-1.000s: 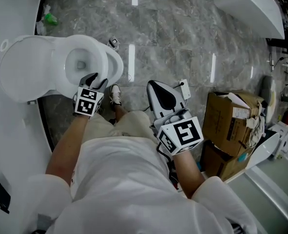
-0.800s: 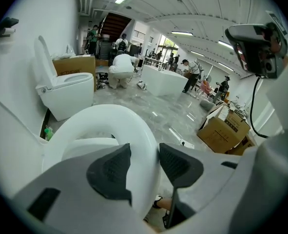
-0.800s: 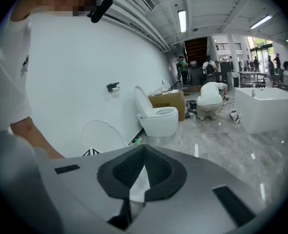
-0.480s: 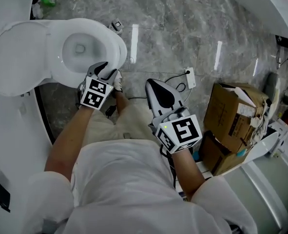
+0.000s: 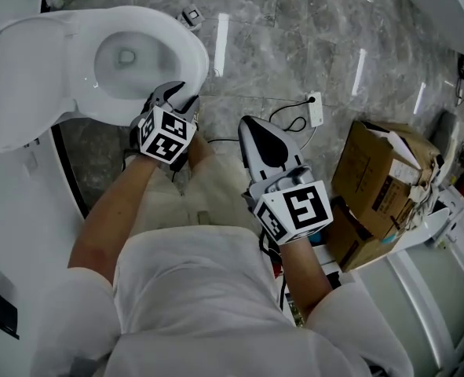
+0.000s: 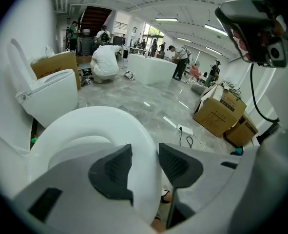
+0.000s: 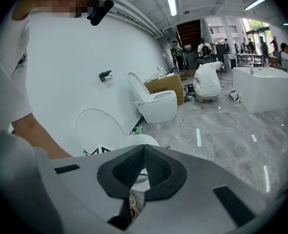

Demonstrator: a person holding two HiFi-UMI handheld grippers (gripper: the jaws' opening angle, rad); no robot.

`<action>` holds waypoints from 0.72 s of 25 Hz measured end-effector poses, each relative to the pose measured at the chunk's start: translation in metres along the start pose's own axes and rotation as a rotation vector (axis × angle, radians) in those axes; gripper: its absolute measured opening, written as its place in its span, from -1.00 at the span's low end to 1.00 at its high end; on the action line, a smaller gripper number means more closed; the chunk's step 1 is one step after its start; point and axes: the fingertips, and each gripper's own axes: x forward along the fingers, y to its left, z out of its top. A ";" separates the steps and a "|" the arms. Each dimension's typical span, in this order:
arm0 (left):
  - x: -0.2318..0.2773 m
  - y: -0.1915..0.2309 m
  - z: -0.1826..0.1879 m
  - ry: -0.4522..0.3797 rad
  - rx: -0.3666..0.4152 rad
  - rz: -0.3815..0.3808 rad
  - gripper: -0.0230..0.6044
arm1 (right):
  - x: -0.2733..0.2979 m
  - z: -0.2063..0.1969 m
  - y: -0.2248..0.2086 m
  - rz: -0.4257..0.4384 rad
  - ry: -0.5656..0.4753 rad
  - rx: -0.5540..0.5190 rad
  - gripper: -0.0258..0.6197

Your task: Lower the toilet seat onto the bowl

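Currently: my left gripper (image 5: 173, 98) fingers pinch toilet seat (image 6: 144, 130) front edge, bowl (image 5: 147, 53) just beneath; right gripper (image 5: 252, 126) fingers pressed together, empty, farther off

Bright, even light falls from ceiling strip lamps (image 7: 172, 4), which glare as white streaks on the glossy marble floor (image 5: 294, 22). The white toilet seat (image 5: 191, 45) nearly washes out. Both gripper views bend strongly toward dark, round edges. Shadows are faint.

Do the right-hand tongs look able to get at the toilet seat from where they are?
Probably yes: the right tongs, shut, hang close beside the toilet seat with nothing standing between. The left tongs grip its front edge.
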 end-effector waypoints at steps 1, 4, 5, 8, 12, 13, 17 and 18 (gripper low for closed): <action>0.004 0.000 -0.001 0.007 0.008 -0.002 -0.36 | 0.001 -0.001 -0.002 -0.004 -0.001 0.004 -0.93; 0.014 0.000 -0.006 0.025 0.025 -0.012 -0.36 | 0.003 -0.007 -0.008 -0.015 0.002 0.019 -0.93; 0.017 0.000 -0.007 0.031 0.029 -0.014 -0.36 | 0.003 -0.009 -0.010 -0.018 0.005 0.024 -0.93; 0.026 -0.002 -0.010 0.047 0.040 -0.019 -0.36 | 0.002 -0.017 -0.015 -0.027 0.013 0.035 -0.93; 0.042 -0.003 -0.016 0.073 0.064 -0.027 -0.36 | 0.000 -0.024 -0.021 -0.042 0.017 0.049 -0.93; 0.046 -0.003 -0.018 0.080 0.070 -0.028 -0.36 | 0.000 -0.025 -0.023 -0.045 0.019 0.052 -0.93; 0.060 -0.002 -0.026 0.105 0.089 -0.035 -0.36 | 0.000 -0.034 -0.030 -0.056 0.036 0.062 -0.93; 0.064 -0.002 -0.027 0.110 0.093 -0.037 -0.36 | 0.000 -0.036 -0.032 -0.059 0.040 0.063 -0.93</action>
